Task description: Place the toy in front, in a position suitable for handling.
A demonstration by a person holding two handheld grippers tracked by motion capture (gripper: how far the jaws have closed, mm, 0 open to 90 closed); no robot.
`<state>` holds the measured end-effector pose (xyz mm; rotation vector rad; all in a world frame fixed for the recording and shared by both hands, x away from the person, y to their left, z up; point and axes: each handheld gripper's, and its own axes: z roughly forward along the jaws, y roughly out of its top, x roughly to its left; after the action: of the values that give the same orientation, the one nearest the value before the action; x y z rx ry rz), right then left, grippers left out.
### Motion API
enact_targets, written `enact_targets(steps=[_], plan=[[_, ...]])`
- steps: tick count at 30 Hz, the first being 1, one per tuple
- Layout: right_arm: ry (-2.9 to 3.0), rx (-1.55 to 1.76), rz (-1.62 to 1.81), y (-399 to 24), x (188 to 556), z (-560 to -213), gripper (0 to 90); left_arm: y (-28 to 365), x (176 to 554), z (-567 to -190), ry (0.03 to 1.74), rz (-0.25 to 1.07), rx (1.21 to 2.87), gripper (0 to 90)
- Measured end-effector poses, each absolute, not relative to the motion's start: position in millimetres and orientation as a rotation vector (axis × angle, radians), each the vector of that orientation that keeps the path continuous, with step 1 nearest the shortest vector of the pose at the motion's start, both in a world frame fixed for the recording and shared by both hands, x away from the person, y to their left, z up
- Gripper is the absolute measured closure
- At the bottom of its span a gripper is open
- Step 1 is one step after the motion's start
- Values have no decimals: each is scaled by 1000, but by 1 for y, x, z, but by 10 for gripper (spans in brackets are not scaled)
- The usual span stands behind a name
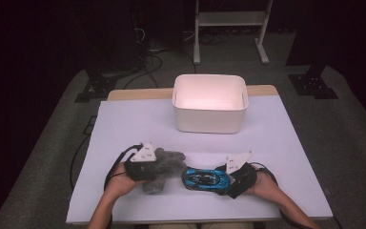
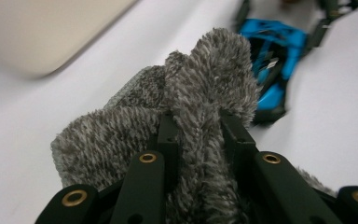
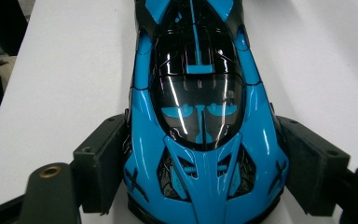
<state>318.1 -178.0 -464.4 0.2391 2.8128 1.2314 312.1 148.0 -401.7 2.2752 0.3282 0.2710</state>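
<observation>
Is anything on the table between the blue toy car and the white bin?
Nothing visible. The blue toy car sits between the right hand-held gripper's jaws, and bare table runs from it to the white bin. The grey fuzzy cloth lies to the car's left, off that path.

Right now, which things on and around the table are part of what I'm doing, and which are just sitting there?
In the job:
- grey fluffy cloth, pinched in the left gripper
- blue toy car, between the right gripper's fingers
- white bin, likely the drop spot

Just there:
- white frame on the floor behind the table
- black stand bases on the floor
</observation>
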Motion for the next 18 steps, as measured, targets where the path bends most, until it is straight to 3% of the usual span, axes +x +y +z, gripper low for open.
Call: enact_targets(steps=[5, 13, 18], plan=[[2816, 239, 1233, -178, 318, -464, 224, 113, 313, -402, 191, 236, 2366, 732], [2817, 231, 1234, -178, 319, -464, 225, 87, 317, -409, 129, 194, 2426, 726], [2817, 233, 1235, -178, 319, -464, 225, 89, 316, -405, 143, 171, 2410, 599]])
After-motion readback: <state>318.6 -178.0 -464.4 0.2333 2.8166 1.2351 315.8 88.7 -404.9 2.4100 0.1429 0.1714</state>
